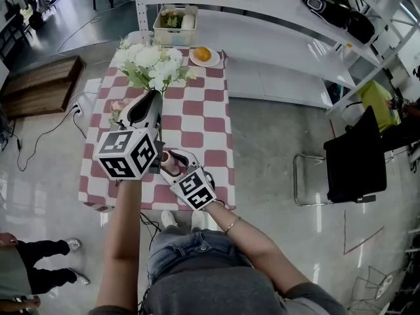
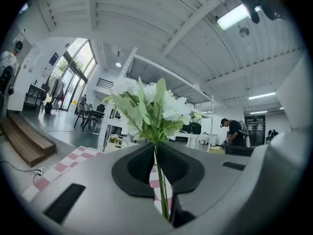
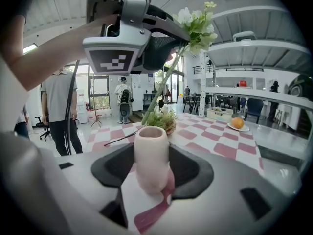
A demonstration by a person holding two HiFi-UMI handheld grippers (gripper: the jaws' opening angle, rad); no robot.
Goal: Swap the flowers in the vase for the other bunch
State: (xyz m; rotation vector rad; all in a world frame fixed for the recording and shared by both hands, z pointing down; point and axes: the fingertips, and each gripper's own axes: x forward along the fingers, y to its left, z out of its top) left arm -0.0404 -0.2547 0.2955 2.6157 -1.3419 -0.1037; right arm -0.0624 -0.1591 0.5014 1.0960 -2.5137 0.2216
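Note:
My left gripper (image 1: pixel 149 98) is shut on the green stems of a bunch of white flowers (image 1: pixel 152 63) and holds it above the checkered table (image 1: pixel 197 130). In the left gripper view the stems (image 2: pixel 159 175) run between the closed pads, with the blooms (image 2: pixel 146 102) ahead. My right gripper (image 1: pixel 173 161) is shut on a pink vase (image 3: pixel 151 153), which stands upright near the table's front edge. The vase's mouth is empty; the stem ends hang just behind and above it. Another bunch (image 3: pixel 162 119) with pinkish blooms (image 1: pixel 118 107) lies on the table at the left.
An orange on a plate (image 1: pixel 203 56) and a basket (image 1: pixel 174 23) sit at the far end of the table. White shelving (image 1: pixel 275 18) runs behind it. A black chair (image 1: pixel 354 156) stands to the right, and a person (image 1: pixel 33 274) at lower left.

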